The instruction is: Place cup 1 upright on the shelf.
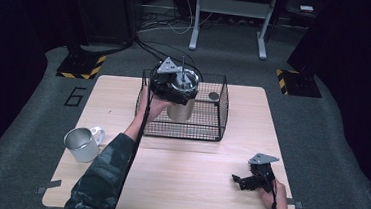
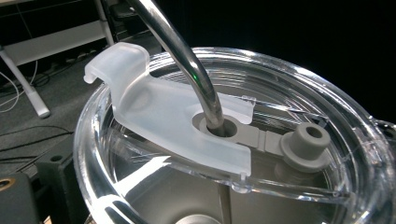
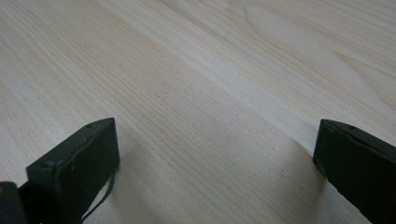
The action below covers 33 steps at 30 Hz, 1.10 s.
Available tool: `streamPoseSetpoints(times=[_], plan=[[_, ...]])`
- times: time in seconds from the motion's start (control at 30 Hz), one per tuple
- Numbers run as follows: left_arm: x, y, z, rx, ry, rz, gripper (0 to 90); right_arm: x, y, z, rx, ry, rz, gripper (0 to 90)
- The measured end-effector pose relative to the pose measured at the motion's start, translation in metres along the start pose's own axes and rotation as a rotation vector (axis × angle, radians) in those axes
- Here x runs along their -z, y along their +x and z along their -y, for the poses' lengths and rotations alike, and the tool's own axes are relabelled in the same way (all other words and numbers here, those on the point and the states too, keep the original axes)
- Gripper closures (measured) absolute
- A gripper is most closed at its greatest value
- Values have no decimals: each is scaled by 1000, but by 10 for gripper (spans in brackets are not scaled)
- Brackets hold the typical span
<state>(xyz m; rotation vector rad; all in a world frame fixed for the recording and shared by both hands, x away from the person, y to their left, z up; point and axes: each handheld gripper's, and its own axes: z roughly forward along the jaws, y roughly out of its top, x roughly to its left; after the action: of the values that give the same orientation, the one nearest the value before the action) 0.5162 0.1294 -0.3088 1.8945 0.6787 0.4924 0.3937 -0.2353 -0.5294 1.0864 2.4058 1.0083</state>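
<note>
Currently:
Tumbler [image 1: 180,108]: held over wire basket [image 1: 206,133] by left gripper [image 1: 175,83]; grip cannot be told.
Right gripper [image 1: 247,181]: jaws apart, idle.
Mug [image 1: 81,144]: left on table [image 1: 188,170].

My L gripper [image 1: 175,86] reaches far fwd, arm stretched out; R gripper [image 1: 252,181] sits low, near me, jaws wide apart.

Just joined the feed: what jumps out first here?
The left hand-held gripper holds a steel tumbler with a clear lid and metal straw in the black wire basket at the table's far side. A metal mug stands near left; the right hand-held gripper rests open, near right.
</note>
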Motion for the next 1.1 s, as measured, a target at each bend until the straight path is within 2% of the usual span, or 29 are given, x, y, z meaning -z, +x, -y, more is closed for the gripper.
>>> streamPoseSetpoints(times=[0.17, 0.47, 0.67, 0.8, 1.1], plan=[[-8, 3, -1, 4, 0, -18, 27, 0, 0, 0, 0, 0, 0, 0], [-29, 11, 2, 30, 37, -37, 27, 0, -1, 0, 5, 2, -3, 0], [-43, 9, 6, 52, 51, -29, 27, 0, -1, 0, 6, 0, -2, 0], [-52, 7, 8, 50, 66, -24, 26, 0, -1, 0, 7, 0, -2, 0], [-73, 1, 16, 72, 99, -9, 26, 0, -1, 0, 6, 0, -2, 0]])
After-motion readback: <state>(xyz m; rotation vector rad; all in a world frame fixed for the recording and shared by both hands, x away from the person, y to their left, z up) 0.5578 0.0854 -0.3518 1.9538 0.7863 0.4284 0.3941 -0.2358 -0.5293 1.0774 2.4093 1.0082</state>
